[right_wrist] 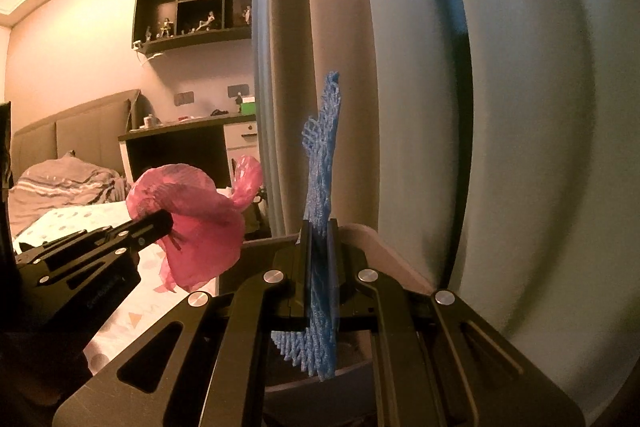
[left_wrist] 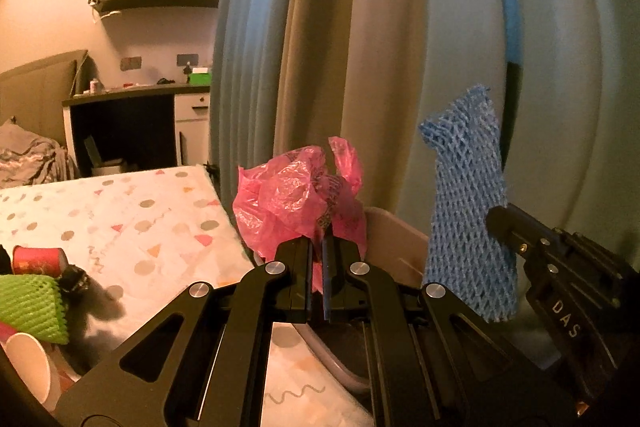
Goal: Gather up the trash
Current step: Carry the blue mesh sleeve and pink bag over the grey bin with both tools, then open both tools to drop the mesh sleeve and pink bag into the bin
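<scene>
My left gripper (left_wrist: 325,247) is shut on a crumpled pink plastic bag (left_wrist: 292,199) and holds it in the air past the table's edge. It also shows in the right wrist view (right_wrist: 160,223), with the pink bag (right_wrist: 200,223). My right gripper (right_wrist: 320,231) is shut on a blue foam net sleeve (right_wrist: 322,267), held upright. The sleeve (left_wrist: 468,211) and the right gripper (left_wrist: 500,223) appear at right in the left wrist view. Below both is the rim of a pinkish bin (left_wrist: 396,239), also seen in the right wrist view (right_wrist: 384,251).
A table with a dotted cloth (left_wrist: 132,219) is at left. On it lie a green foam net (left_wrist: 32,307), a red paper cup (left_wrist: 38,259) and a white cup (left_wrist: 28,363). Curtains (left_wrist: 320,47) hang close ahead. A bed (right_wrist: 60,187) and desk (right_wrist: 180,143) stand behind.
</scene>
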